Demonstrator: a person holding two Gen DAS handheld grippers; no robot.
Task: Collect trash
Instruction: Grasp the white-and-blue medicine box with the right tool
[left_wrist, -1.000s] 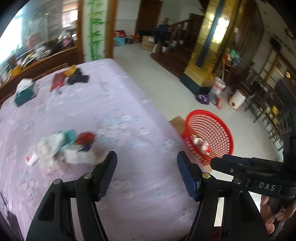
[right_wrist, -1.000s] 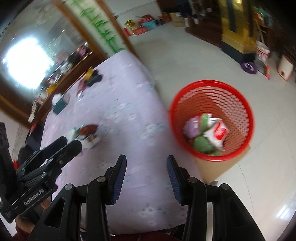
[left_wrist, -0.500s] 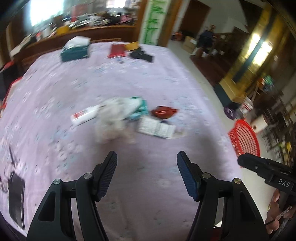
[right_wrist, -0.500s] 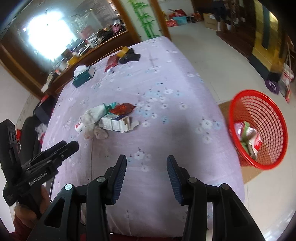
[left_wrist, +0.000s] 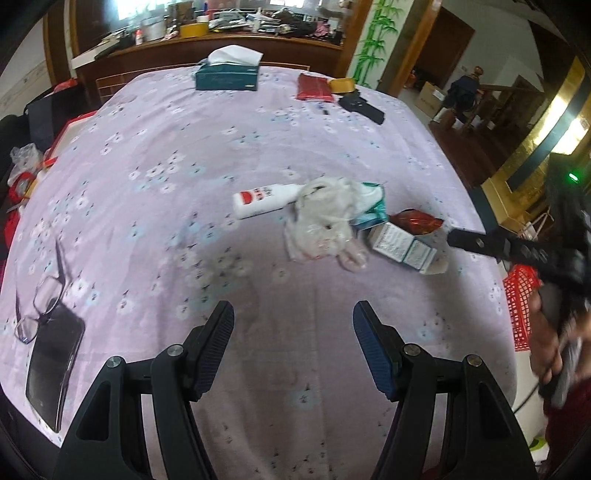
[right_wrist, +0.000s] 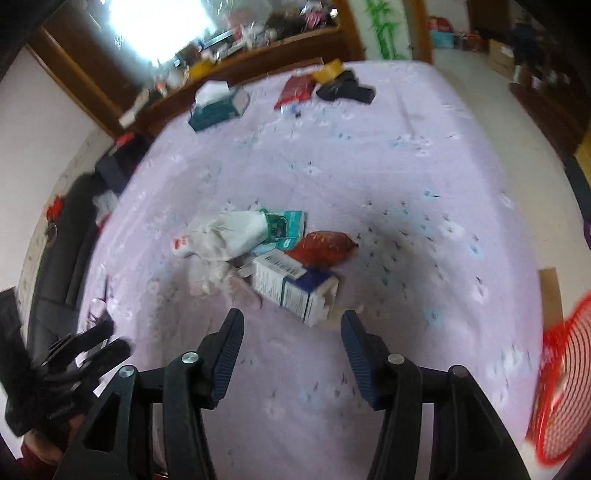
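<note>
Right wrist view, near to far: your right gripper (right_wrist: 291, 341) hangs over the lilac flowered cloth (right_wrist: 424, 177), nothing between the pads; its jaws have just been opening, and they stand apart with the white-and-blue carton (right_wrist: 295, 291) just beyond the tips. Left gripper (left_wrist: 293, 341) likewise released, empty, over bare cloth nearer you. Phone (left_wrist: 53, 365) and glasses (left_wrist: 40, 299) lie off to your left; not trash, leave them.

Mid-table: the trash heap. Carton, red foil packet (right_wrist: 321, 248), teal wrapper (right_wrist: 286, 227), crumpled white plastic bag (left_wrist: 327, 219), white tube (left_wrist: 264, 195), all touching or overlapping. Red basket (right_wrist: 557, 384) sits on the floor past the table's right edge.

Far end: tissue box (left_wrist: 227, 74), red pouch (left_wrist: 314, 86), black item (left_wrist: 362, 107).

Step in hand, as I read it: reaching in for the next pickup. Next move calls for carrying the right gripper forward over the carton, straddling it, then closing. Blur makes the carton's open flap hard to judge.
</note>
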